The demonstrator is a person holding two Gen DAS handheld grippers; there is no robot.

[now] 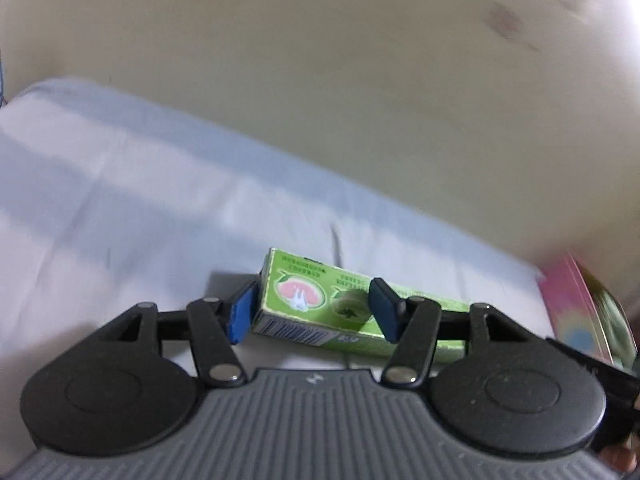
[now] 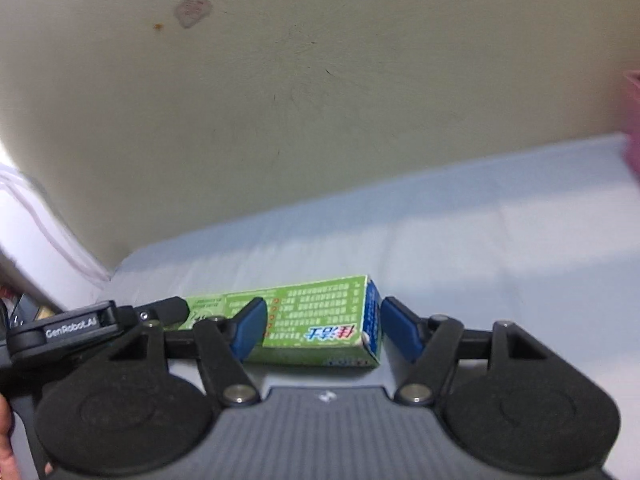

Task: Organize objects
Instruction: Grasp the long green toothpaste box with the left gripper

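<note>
Wall (image 1: 360, 80), pale and cream with a few faint stains, is filling the upper part of both views. Below it, a light blue-white cloth (image 1: 100, 200) is covering the surface and showing soft folds. A pink floral box (image 1: 576, 312) is sitting at the right edge of the left wrist view, near the wall; a pink shape at the far right of the right wrist view is too cut off to identify.

The green carton (image 1: 316, 300) is lying flat on the cloth, long and narrow, with a fruit picture and printed text on its faces and a blue end panel showing in the right wrist view (image 2: 320, 320).

The left gripper (image 1: 310, 308) is straddling one end of the carton, its blue pads spread wide, the left pad (image 1: 240, 312) just beside the carton's end. The right gripper (image 2: 324, 328) is straddling the opposite end, likewise spread wide, with a visible gap between its right pad (image 2: 400, 328) and the blue end panel. Neither is clamping the carton.
</note>
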